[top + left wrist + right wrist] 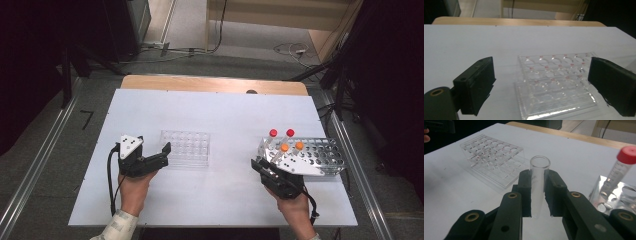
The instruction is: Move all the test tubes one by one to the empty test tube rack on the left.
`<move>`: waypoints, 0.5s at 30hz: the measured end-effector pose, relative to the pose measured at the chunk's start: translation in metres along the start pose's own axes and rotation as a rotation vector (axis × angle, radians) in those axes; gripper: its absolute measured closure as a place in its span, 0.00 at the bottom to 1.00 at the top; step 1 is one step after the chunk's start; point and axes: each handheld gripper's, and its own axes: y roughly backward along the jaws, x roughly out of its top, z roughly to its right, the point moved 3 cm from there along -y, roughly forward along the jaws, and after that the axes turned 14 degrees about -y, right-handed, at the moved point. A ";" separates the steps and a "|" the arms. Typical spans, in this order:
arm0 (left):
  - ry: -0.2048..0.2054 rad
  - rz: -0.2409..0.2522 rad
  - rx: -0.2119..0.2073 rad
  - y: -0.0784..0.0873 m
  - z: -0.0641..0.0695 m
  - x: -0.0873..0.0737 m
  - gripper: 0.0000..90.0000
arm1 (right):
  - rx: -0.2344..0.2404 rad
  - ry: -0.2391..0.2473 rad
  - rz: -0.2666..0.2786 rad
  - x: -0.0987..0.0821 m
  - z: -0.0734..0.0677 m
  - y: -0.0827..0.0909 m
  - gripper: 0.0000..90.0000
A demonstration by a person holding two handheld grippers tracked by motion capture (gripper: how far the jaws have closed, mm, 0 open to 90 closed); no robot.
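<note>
Right claw clenched on a clear, capless plastic tube, held upright with its long axis vertical and open mouth up, above the white desk beside the perforated metal rack. Left claw released, jaws wide on either side of the clear acrylic rack, touching nothing.

White table, two racks
</note>
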 end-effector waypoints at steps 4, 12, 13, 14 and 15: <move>-0.015 0.006 -0.044 -0.002 0.012 0.007 0.10 | 0.014 0.020 -0.013 0.002 -0.008 -0.012 0.81; -0.065 0.039 -0.118 0.002 0.038 0.017 0.16 | 0.047 0.067 -0.040 -0.001 -0.029 -0.037 0.81; -0.080 0.038 -0.148 0.002 0.047 0.019 0.16 | 0.052 0.070 -0.042 -0.002 -0.032 -0.039 0.81; -0.080 0.038 -0.148 0.002 0.047 0.019 0.16 | 0.057 0.078 -0.045 -0.002 -0.035 -0.042 0.81; -0.085 0.039 -0.166 0.001 0.051 0.020 0.16 | 0.065 0.082 -0.049 -0.002 -0.038 -0.045 0.81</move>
